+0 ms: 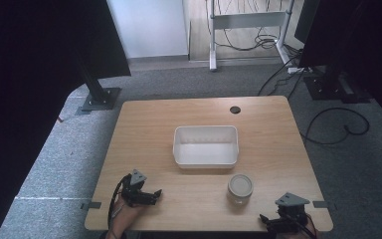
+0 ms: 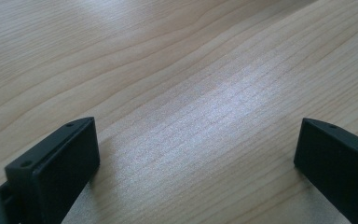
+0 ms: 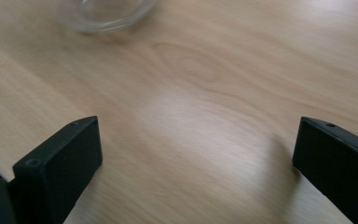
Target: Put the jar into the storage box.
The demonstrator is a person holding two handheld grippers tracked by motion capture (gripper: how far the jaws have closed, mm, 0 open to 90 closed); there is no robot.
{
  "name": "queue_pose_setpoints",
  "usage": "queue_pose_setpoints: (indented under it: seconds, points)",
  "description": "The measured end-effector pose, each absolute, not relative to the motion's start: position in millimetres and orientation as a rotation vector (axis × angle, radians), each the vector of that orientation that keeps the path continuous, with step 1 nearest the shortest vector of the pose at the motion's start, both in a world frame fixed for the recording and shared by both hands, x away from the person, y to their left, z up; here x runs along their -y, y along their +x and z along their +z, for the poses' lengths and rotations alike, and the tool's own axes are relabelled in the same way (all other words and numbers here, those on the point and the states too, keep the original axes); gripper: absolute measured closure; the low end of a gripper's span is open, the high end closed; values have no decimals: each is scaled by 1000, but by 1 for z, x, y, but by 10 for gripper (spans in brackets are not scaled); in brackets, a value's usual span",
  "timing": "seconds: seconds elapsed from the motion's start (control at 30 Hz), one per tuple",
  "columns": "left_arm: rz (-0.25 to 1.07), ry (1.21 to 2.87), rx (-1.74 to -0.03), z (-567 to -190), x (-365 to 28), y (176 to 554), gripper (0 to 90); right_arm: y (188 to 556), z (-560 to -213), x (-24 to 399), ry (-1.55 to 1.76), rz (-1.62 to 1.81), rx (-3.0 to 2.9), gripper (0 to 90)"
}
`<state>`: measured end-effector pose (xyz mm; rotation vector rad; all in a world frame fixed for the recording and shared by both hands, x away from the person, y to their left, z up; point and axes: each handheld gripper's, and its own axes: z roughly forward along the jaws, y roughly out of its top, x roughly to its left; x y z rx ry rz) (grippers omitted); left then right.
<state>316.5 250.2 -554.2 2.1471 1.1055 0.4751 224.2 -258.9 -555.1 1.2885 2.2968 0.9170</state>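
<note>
Jar (image 1: pixel 240 188): glass, pale lid on, upright on the table, near-right part, just in front of the tray's right corner, apart from it. Its blurred base shows at the top of the right gripper view (image 3: pixel 107 14).
Left gripper (image 1: pixel 151 196): near-left part of table, low over the wood, tips aimed right toward the jar, well apart from it. Grey plate on top, cable trailing back to the forearm at the bottom edge.
Left gripper jaws: spread wide, nothing between them; left gripper view (image 2: pixel 196 154) has bare wood grain across the gap.
Table (image 1: pixel 144 129): light wood, rounded corners, small dark hole near the far edge right of centre.
Tray (image 1: pixel 206 130): white, rectangular, empty, mid-table, long side facing the person.
Right gripper (image 1: pixel 267 220): near-right corner of table, at the front edge, tips aimed left, right of and nearer than the jar, not touching it. Grey plate on top.
Right gripper jaws: spread wide, holding nothing; right gripper view (image 3: pixel 198 154) has bare wood between them, jar ahead and left of the gap.
Floor: grey carpet, black cables at right, dark stand bases far left and far right, white frame legs at the back.
</note>
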Motion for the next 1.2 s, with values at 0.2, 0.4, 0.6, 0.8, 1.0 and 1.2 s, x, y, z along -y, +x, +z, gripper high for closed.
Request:
queue_pose_setpoints:
  seconds: [0.2, 0.4, 0.6, 0.8, 1.0, 1.2]
  points:
    - [475, 2147, -1106, -554, -250, 316, 0, 222, -556, 265, 1311, 896, -2268, 30]
    - [475, 2147, -1105, -554, -250, 316, 0, 222, -556, 264, 1305, 892, -2268, 22]
    - [475, 2147, -1105, -554, -250, 316, 0, 223, -557, 264, 1310, 883, -2270, 0]
    - [475, 2147, -1105, -554, -250, 316, 0, 223, -557, 263, 1308, 879, -2273, 0]
    - [475, 2147, -1106, -554, -250, 316, 0, 222, -556, 263, 1298, 879, -2283, 0]
    - [475, 2147, -1105, -554, -250, 316, 0, 221, -555, 264, 1303, 907, -2279, 0]
